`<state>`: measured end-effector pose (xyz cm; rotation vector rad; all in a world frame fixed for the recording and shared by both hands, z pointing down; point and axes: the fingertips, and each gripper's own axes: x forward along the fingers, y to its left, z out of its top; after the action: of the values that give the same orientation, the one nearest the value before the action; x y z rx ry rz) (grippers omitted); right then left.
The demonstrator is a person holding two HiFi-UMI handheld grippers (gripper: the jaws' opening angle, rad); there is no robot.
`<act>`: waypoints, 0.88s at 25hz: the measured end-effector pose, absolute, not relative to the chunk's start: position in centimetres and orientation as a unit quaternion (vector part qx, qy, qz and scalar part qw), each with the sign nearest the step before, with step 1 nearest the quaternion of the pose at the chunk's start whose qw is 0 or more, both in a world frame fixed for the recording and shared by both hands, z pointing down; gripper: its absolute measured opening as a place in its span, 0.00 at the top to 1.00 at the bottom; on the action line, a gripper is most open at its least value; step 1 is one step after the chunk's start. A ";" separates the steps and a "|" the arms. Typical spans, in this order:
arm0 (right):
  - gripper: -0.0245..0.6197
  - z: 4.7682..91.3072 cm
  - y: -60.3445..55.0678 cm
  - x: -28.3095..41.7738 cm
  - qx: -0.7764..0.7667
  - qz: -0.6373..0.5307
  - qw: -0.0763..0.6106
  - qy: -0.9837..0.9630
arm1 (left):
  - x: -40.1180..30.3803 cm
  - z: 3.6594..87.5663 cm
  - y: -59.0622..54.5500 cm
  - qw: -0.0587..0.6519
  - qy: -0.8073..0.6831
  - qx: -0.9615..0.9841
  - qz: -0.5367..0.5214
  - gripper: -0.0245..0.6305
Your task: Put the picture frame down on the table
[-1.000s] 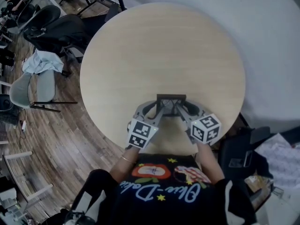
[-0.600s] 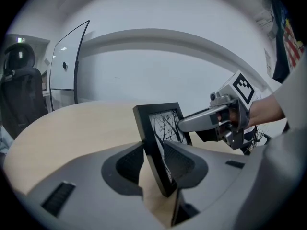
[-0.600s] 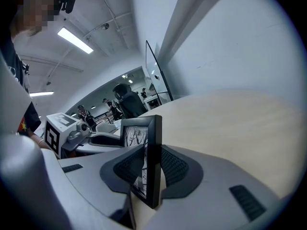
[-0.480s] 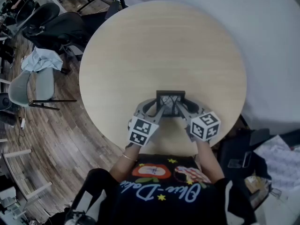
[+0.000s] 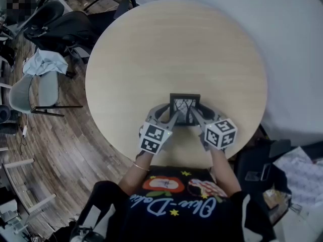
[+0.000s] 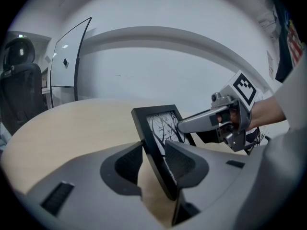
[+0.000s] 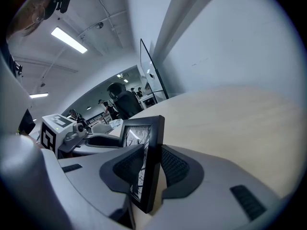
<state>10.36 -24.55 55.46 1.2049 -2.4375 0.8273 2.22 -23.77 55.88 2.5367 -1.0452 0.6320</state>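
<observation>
Head view: the left tongs straddle the left side edge of the picture frame, pads slack — the jaws have just been opening. The frame appears to stand on its lower edge on the bench, near the person. The right tongs straddle the right edge, likewise easing apart. The paired side holds likely keep it from toppling. The picture face points toward the person and slightly up — long axis near vertical, leaning back.

Left gripper, right gripper, jaws just opening around picture frame

Table — matt wood; frame — smooth black
</observation>
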 end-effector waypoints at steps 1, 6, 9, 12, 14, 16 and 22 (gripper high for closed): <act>0.82 55.5 -24.6 10.4 0.420 0.288 0.150 -0.847 | 2.3 56.0 -23.8 0.164 -0.367 0.888 0.222 0.77; 0.82 56.0 -25.0 10.6 0.425 0.294 0.154 -0.842 | 2.4 56.3 -24.1 0.169 -0.370 0.886 0.224 0.76; 0.81 56.3 -25.3 10.6 0.428 0.293 0.164 -0.839 | 2.3 56.6 -24.4 0.170 -0.372 0.884 0.227 0.76; 0.81 56.4 -25.5 10.6 0.431 0.292 0.174 -0.836 | 2.2 56.7 -24.6 0.174 -0.374 0.882 0.227 0.76; 0.81 56.5 -25.6 10.6 0.433 0.292 0.177 -0.834 | 2.3 56.7 -24.7 0.173 -0.375 0.882 0.228 0.76; 0.80 56.7 -25.6 10.7 0.435 0.292 0.181 -0.832 | 2.4 56.8 -24.8 0.165 -0.378 0.881 0.233 0.76; 0.79 57.4 -25.8 10.9 0.442 0.289 0.196 -0.826 | 2.4 57.3 -25.1 0.163 -0.379 0.879 0.239 0.76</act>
<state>10.87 -25.83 57.45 1.2384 -2.3139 0.8087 2.38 -25.07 57.27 2.5063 -1.0816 0.6820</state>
